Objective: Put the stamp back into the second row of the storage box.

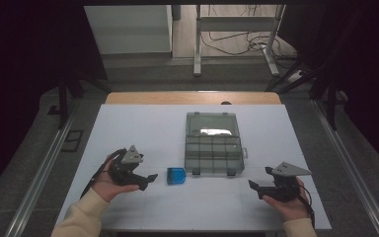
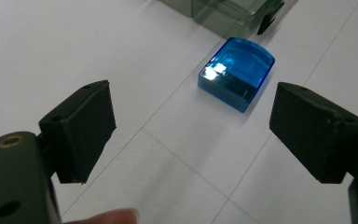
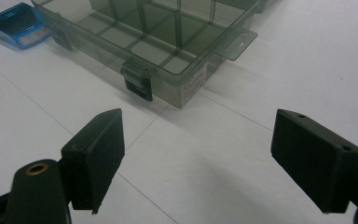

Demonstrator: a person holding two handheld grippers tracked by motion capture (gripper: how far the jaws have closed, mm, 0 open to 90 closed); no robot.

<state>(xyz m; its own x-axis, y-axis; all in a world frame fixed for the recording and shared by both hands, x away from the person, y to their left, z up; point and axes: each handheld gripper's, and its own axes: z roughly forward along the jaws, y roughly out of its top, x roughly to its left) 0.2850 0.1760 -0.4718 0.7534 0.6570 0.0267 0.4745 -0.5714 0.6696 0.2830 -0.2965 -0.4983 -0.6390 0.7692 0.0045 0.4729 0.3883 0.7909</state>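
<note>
— Where's the piece I'm after?

— The small blue box lies flat on the white surface, just beside the near left corner of the smoky compartment case, close to one of its black latches but apart from it as far as I can tell. My left gripper points at it with jaws spread wide and nothing between them; the box sits ahead of the pads, a little toward the right one.

— How would you take it?

— I'd judge the next move is to slide forward and shift slightly so the box is centred, then come down with the pads on its two flat sides (the rounded far edge would likely slip). Keep clear of the case so the jaw doesn't nudge it.

— And the other hand?

— My right gripper hangs over the surface near the case's right front corner, jaws likewise wide and empty.

— Anything unclear?

— The glare on the blue top hides whatever is printed there. The case is cut off at the top edge of both gripper views, and I can't tell what the pale thing in its far section is.
</note>
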